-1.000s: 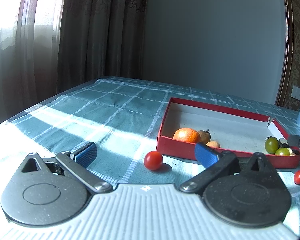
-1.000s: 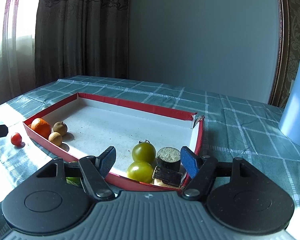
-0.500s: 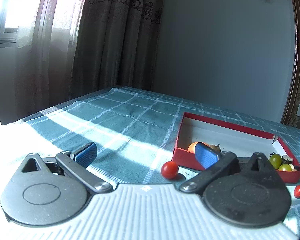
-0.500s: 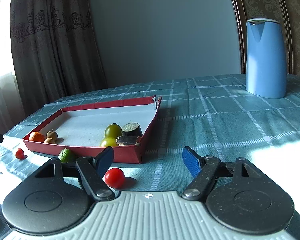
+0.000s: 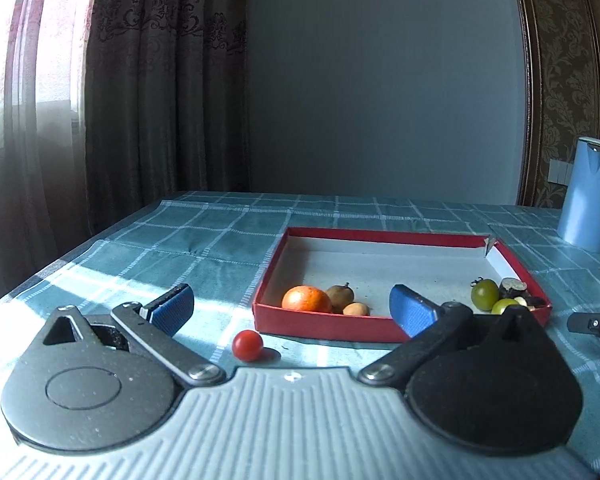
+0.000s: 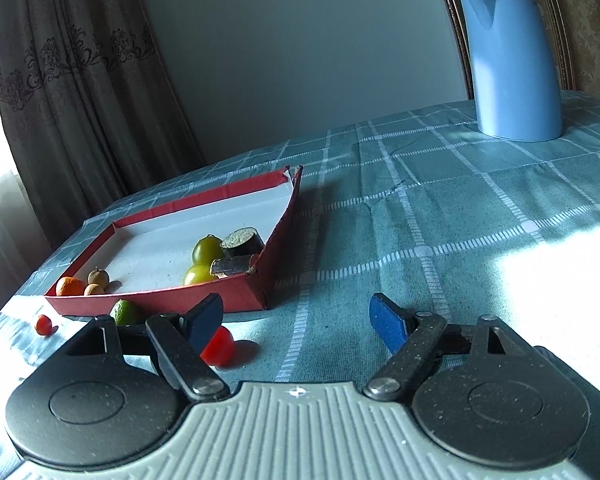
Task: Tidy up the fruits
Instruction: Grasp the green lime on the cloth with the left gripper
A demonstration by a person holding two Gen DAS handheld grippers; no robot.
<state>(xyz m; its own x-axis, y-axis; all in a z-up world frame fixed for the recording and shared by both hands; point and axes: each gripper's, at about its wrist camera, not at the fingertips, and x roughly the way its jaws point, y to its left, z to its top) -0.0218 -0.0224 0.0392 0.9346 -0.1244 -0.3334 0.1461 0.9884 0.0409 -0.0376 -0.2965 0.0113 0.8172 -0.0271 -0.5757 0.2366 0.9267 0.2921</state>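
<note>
1. Right gripper: jaws wide apart, just been opening, nothing held. A red tomato lies on the cloth just inside its left finger, partly hidden by that finger; contact cannot be told.
2. Left gripper: jaws wide apart, nothing held. A second red tomato lies on the cloth between the fingers, clear of both pads.
3. Lime: on the cloth, against the box's near wall, outside it.
4. Box: red, open-topped. Already inside: an orange and two small brown fruits at the left corner; two green tomatoes and dark cut pieces at the right corner.
5. Progress, as judged: partly done; three fruits are left outside the box, if the box is the intended place.
6. Kettle: blue, well apart from the box.
7. Hard to make out: the dark pieces' kind; the brown fruits' kind. One green tomato is half covered by the left gripper's finger in the left view.
</note>
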